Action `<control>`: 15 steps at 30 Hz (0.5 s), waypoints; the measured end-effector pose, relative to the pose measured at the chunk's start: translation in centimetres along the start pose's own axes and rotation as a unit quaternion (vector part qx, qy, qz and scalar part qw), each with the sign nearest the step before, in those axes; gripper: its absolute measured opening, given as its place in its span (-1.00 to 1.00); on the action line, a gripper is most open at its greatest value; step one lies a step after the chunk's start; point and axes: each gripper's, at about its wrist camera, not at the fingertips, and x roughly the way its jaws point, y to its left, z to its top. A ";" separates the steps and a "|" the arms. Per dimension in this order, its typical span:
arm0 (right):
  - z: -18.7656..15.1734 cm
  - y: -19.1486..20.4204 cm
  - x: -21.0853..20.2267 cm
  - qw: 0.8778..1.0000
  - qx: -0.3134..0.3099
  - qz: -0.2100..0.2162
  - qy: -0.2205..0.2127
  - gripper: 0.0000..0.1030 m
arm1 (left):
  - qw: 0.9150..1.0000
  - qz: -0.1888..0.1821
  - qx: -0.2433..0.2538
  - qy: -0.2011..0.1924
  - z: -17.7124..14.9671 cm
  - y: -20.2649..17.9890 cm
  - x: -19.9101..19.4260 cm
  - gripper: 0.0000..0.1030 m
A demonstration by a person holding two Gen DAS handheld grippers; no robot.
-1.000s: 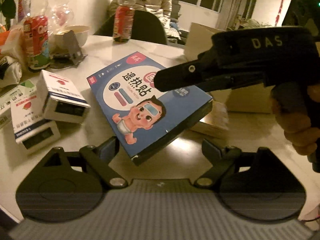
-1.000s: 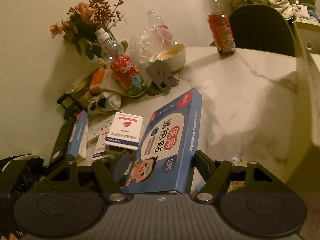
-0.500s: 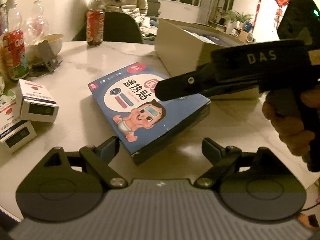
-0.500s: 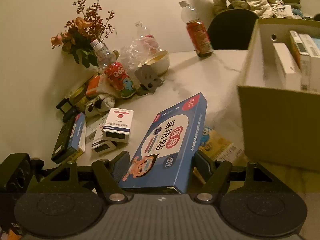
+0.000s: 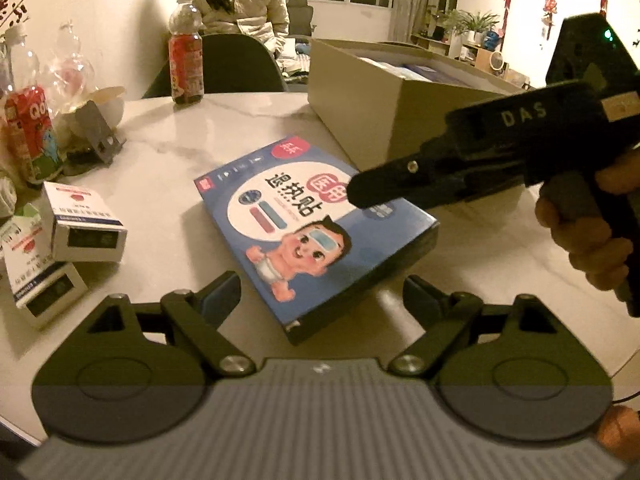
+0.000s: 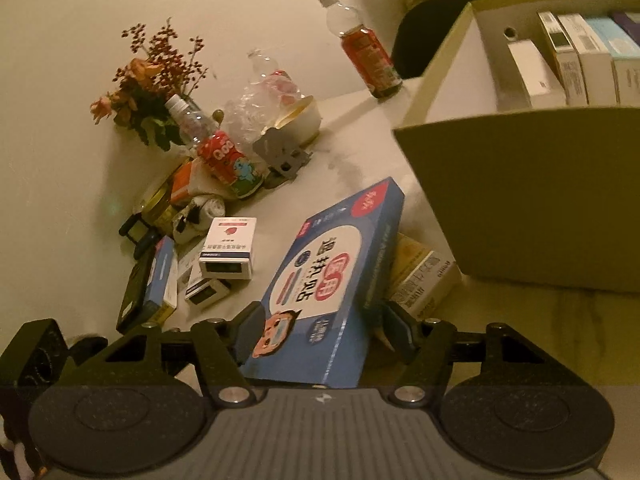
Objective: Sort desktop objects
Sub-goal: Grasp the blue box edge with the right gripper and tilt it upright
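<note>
The blue carton (image 6: 332, 280) I'm working on looks to me like a light, stiff paperboard pack, flat and broad with a glossy printed face, so I'd expect it to slide under smooth pads and dent if squeezed hard. It sits on the worktop (image 5: 168, 184) with its far edge propped on a yellowish box (image 6: 420, 276), just in front of the big cardboard bin (image 6: 520, 208). My right gripper (image 6: 320, 338) straddles its near end across the narrow width and the jaws are closing; the left pad looks to be at the carton's edge, while on the right I can't tell whether the pad has met the side wall, so I don't count it as gripped yet. I'd take hold on the two long side walls, low and near the end, where the folded board is stiffest (the wide face would simply bow). My left gripper (image 5: 320, 300) hangs wide open and empty just short of the carton's near corner. Farther out lie small white boxes (image 5: 86, 222), a red-labelled bottle (image 5: 32, 136) and a seated person (image 5: 240, 4) across the worktop — the bin already holds upright boxes.
</note>
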 end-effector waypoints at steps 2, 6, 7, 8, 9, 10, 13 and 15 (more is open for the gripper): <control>-0.1 -0.4 0.0 1.000 0.011 0.007 0.003 0.29 | 1.000 0.001 0.002 0.001 0.0 0.0 0.0 0.74; -0.2 -1.1 0.3 0.999 0.030 0.021 0.008 0.21 | 1.000 0.003 0.006 0.003 -0.1 0.0 0.2 0.74; -0.1 -1.3 0.4 0.999 0.034 0.023 0.008 0.20 | 1.000 0.001 0.006 0.001 -0.1 0.0 0.1 0.74; 0.0 -1.4 0.5 0.999 0.037 0.025 0.009 0.19 | 1.000 -0.002 0.007 -0.002 0.0 -0.2 0.0 0.74; 0.2 -1.5 0.7 0.999 0.040 0.025 0.010 0.17 | 1.000 -0.004 0.008 -0.003 0.0 -0.3 -0.2 0.74; 0.3 -1.6 0.9 0.999 0.043 0.025 0.013 0.15 | 1.000 -0.007 0.010 -0.003 0.0 -0.3 -0.2 0.74; 0.5 -1.8 1.6 0.998 0.054 0.035 0.019 0.08 | 1.000 -0.011 0.016 0.007 0.0 -0.6 0.3 0.75; 0.7 -1.8 2.1 0.997 0.059 0.040 0.022 0.05 | 1.000 -0.008 0.024 0.004 -0.2 -0.7 0.4 0.77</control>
